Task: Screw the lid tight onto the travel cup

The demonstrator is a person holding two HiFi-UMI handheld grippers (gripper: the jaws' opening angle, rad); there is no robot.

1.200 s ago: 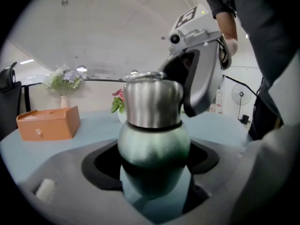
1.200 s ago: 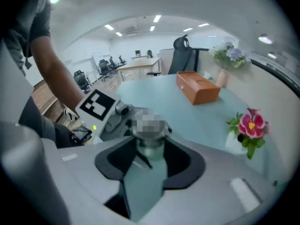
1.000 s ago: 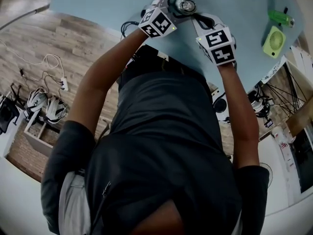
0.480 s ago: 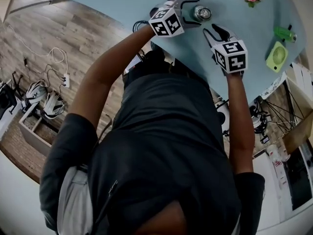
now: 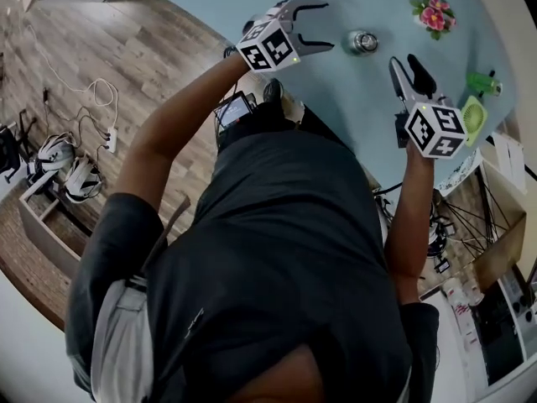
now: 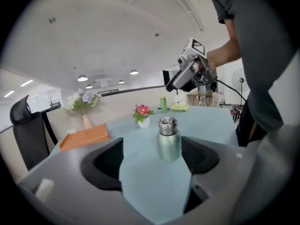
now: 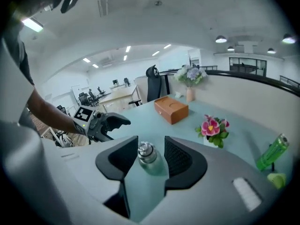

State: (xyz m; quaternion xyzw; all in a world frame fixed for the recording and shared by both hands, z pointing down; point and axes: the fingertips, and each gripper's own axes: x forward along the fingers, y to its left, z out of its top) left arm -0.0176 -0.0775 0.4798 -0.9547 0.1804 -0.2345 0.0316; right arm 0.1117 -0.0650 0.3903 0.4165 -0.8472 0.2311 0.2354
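The steel travel cup [image 5: 363, 42] stands upright on the light blue table [image 5: 352, 99] with its lid [image 6: 167, 124] on top, and nothing touches it. My left gripper [image 5: 325, 27] hovers to the cup's left, its jaws spread wide and empty. My right gripper [image 5: 404, 64] is off to the cup's right and nearer the person; its jaws have just been opening and hold nothing. In the left gripper view the cup [image 6: 168, 139] stands beyond the jaws. In the right gripper view the cup [image 7: 150, 159] also stands past the fingertips, with the left gripper [image 7: 105, 123] behind it.
A pot of pink flowers [image 5: 434, 15], a green bottle [image 5: 484, 82] and a small green fan [image 5: 474, 116] sit along the table's right side. An orange box [image 7: 171, 109] and a flower vase [image 7: 190, 76] stand at the far end. The table's near edge runs close to the person.
Both grippers have let go of the cup and drawn away from it, the left to the left, the right to the right and back. The right jaws have parted.
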